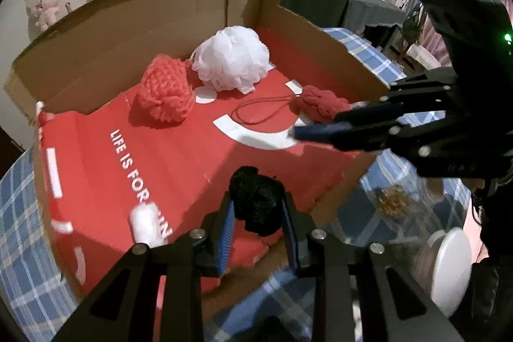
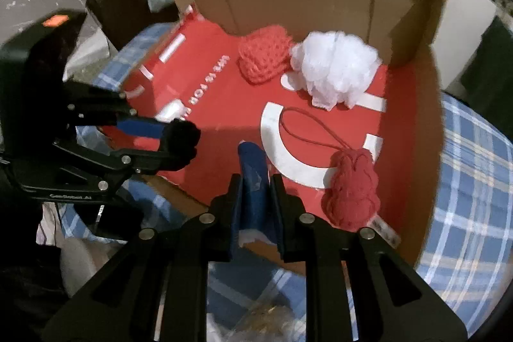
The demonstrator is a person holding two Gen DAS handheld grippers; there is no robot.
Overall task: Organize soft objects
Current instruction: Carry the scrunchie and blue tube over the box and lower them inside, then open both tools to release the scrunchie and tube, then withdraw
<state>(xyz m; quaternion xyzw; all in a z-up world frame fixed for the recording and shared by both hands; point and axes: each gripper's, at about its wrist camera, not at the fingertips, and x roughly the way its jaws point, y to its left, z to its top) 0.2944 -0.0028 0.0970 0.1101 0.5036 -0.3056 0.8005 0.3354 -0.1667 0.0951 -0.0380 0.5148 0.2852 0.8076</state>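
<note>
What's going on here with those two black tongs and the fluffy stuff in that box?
A person is sorting soft things into a cardboard box with red printed card on its floor. The left tongs are clamped on a black fuzzy ball over the box's near edge. The right tongs look nearly closed with nothing between them, beside a dark red knitted piece with a cord loop. A red crocheted pouf and a white mesh pouf already sit side by side at the back.

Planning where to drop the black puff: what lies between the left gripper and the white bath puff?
In the left wrist view, only bare red box floor separates the left gripper, clamping the black puff, from the white bath puff.
</note>
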